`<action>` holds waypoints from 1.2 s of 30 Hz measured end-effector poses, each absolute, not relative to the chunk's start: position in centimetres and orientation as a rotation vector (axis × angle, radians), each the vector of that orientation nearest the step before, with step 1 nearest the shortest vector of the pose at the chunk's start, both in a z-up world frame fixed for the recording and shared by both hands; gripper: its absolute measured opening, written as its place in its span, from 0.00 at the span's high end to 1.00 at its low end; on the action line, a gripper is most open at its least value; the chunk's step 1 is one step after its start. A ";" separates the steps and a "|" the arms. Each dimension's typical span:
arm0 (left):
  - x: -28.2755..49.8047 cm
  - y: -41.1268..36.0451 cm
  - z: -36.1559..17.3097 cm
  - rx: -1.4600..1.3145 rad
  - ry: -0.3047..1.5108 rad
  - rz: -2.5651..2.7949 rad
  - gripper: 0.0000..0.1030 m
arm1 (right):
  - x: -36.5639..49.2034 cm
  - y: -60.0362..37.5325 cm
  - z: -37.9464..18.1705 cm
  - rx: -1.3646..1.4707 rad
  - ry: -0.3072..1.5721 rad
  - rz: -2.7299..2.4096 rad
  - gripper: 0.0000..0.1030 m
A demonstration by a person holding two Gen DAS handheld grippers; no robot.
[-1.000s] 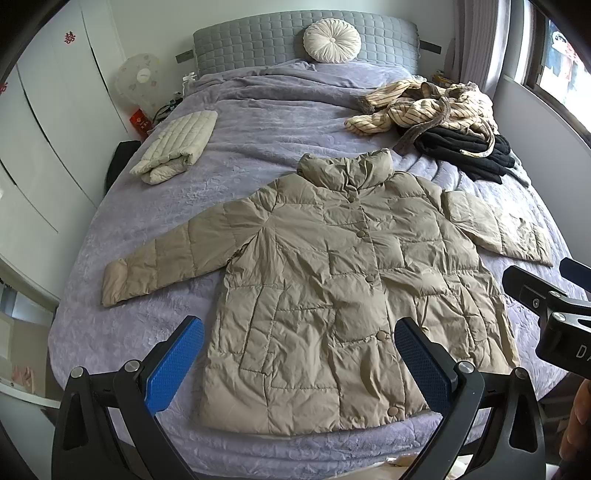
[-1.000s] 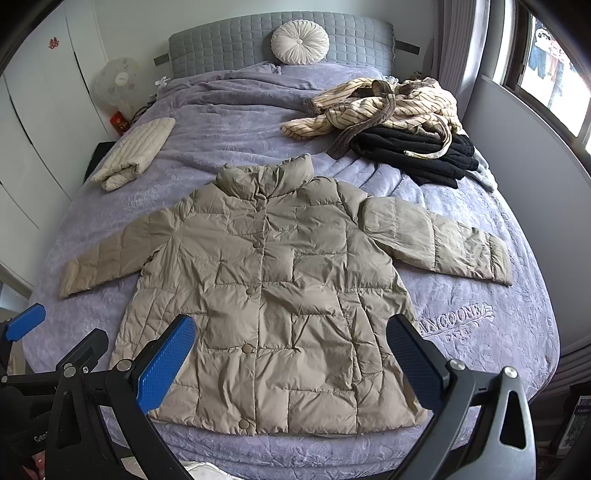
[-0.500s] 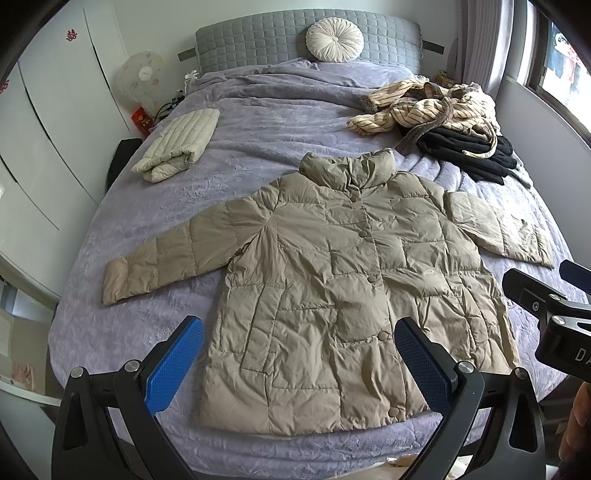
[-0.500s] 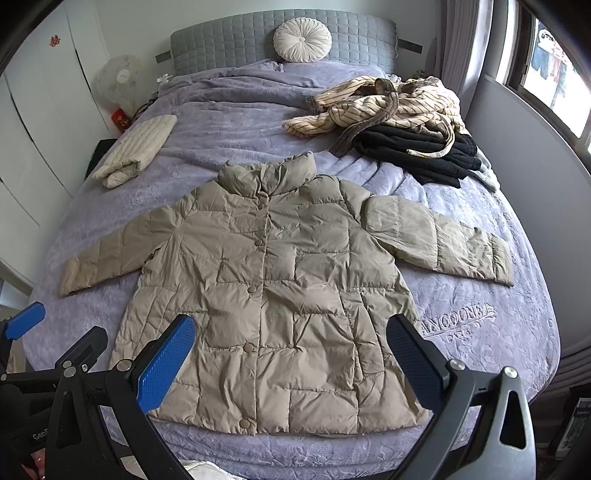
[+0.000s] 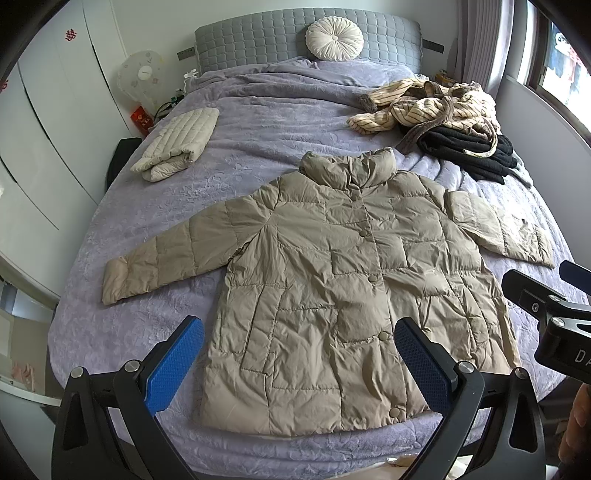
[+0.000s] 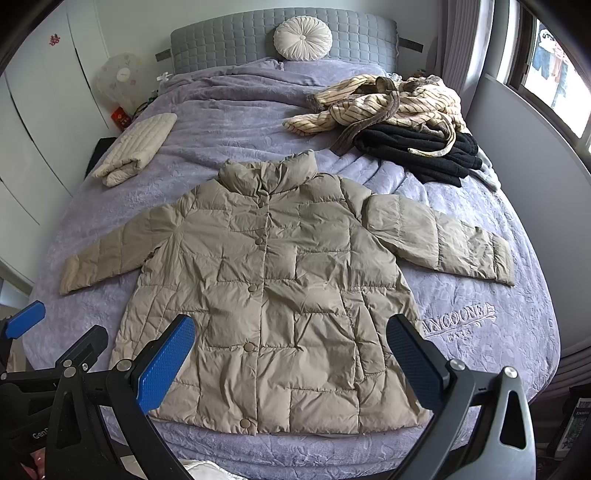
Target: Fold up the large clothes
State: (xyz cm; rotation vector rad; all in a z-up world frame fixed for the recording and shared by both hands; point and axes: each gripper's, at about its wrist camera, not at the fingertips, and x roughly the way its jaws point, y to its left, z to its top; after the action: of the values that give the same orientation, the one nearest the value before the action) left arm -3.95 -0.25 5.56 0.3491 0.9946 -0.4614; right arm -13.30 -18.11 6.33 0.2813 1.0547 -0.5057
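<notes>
Khaki puffer jacket (image 5: 332,280) lies flat, buttoned, sleeves spread, on the purple bed (image 5: 258,110). Our left gripper (image 5: 299,362) and right gripper (image 6: 290,358) hover released above its hem. Folding not begun, we judge; next, grasp a sleeve and fold inward.

— What sort of place is this?

— A bedroom in a home. A wide bed with a lilac quilted bedspread (image 5: 258,122) fills the room, backed by a grey padded headboard (image 5: 258,33) with a round white pleated cushion (image 5: 334,38) leaning on it.

— Anything else?

— Tall white wardrobe doors (image 5: 48,122) line one side, with a white standing fan (image 5: 142,74) next to them. A window with grey curtains (image 6: 465,44) lies opposite, and loose clothes, a cream striped garment (image 6: 388,103) among them, are heaped on the bed.
</notes>
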 end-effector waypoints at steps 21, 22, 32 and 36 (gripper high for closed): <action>-4.0 -0.3 5.6 0.350 0.995 -0.462 0.00 | -13.2 -18.1 6.3 0.282 1.060 -0.505 0.00; -4.0 -0.2 5.6 0.350 0.995 -0.462 0.00 | -13.1 -18.1 6.3 0.282 1.060 -0.505 0.00; -2.9 1.3 4.9 0.342 1.020 -0.457 0.00 | -13.0 -17.0 5.5 0.285 1.085 -0.497 0.00; -2.0 1.8 4.1 0.329 1.049 -0.459 0.00 | -12.1 -16.7 5.0 0.293 1.112 -0.481 0.00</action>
State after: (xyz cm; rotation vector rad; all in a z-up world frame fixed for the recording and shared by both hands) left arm -2.04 1.75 4.12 0.3288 1.0493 -0.4586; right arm -12.14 -16.75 5.02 0.2929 1.1123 -0.4807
